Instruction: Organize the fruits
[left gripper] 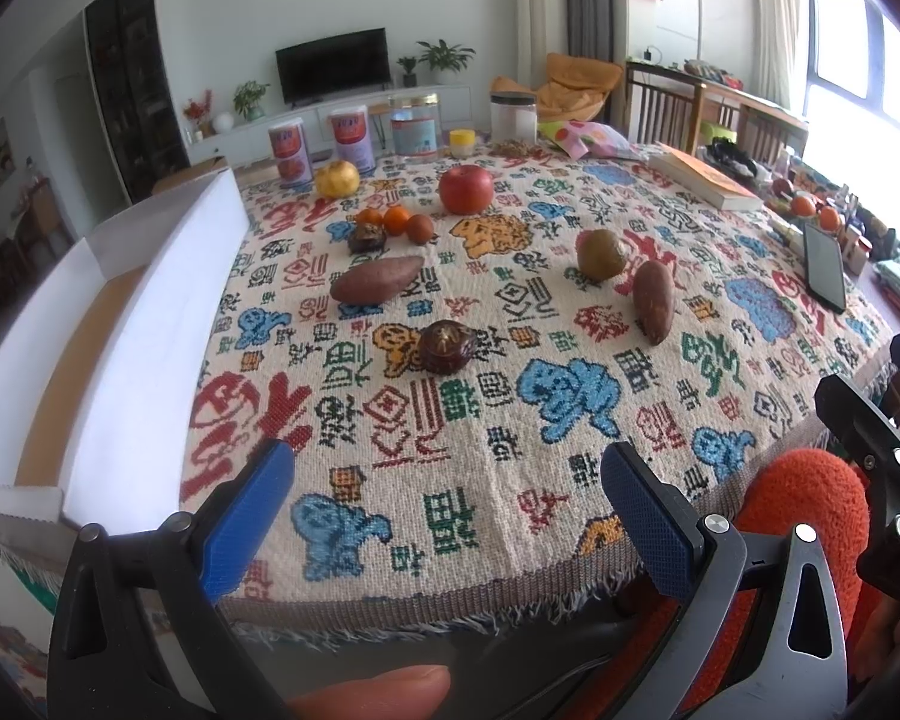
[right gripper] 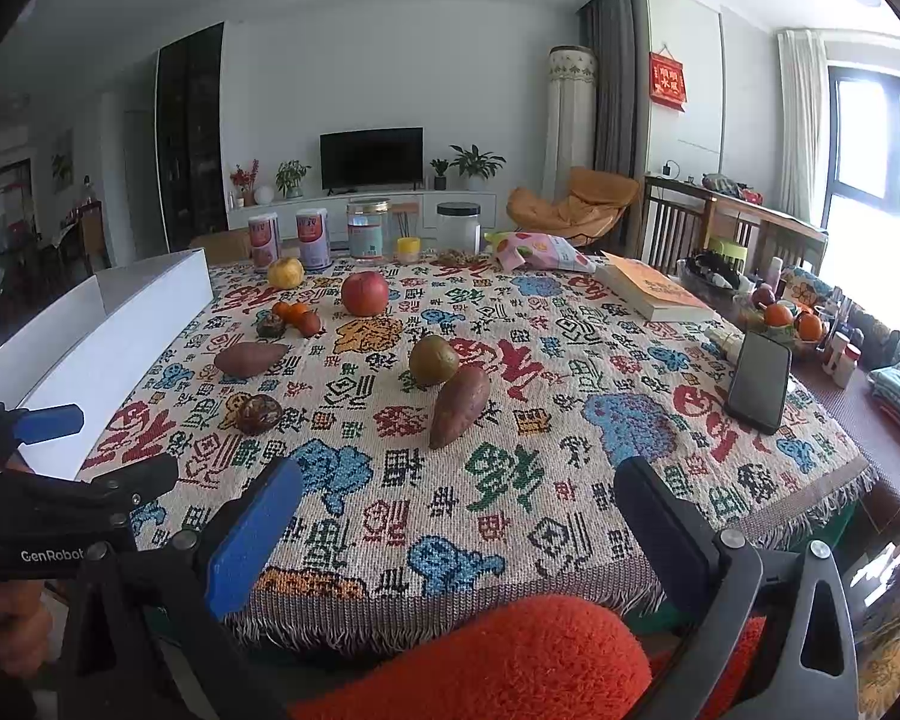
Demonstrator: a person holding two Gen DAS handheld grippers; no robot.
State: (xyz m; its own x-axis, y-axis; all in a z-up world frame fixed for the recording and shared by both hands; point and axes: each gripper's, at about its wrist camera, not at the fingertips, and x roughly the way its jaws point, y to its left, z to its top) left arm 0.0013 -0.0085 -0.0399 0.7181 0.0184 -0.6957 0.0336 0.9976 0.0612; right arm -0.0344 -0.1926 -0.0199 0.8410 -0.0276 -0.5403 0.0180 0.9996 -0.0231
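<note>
**Both grippers standing released at the near table edge; fruit lying untouched on the cloth**

The left gripper (left gripper: 447,480) is hovering over the near edge of the patterned tablecloth (left gripper: 510,420) with its blue pads spread wide and nothing between them. The right gripper (right gripper: 459,510) is hanging likewise, its two fingers parted and empty, above an orange fuzzy sleeve (right gripper: 510,654). In the right wrist view the left gripper is showing at the left margin, beside a white cardboard box (left gripper: 150,312) that is standing open along the table's left side.

Moving outward, a dark brown round fruit (left gripper: 446,347) is sitting nearest the left gripper, towards the cloth's middle. Beyond it one sweet potato (left gripper: 377,279) is lying on its side to the left, and a second sweet potato (left gripper: 654,300) is lying to the right, just beside a greenish-brown round fruit (left gripper: 601,255); whether the two are touching cannot be told. Further back, a cluster of small orange fruits (left gripper: 390,220) and another dark fruit are sitting close together. A red apple (left gripper: 465,189) and a yellow fruit (left gripper: 337,179) are resting behind these, well apart from each other.

Along the far edge, jars and canisters (left gripper: 354,138) are standing in a row. A book (left gripper: 708,180) and a black phone (left gripper: 825,267) are lying at the right side.
</note>
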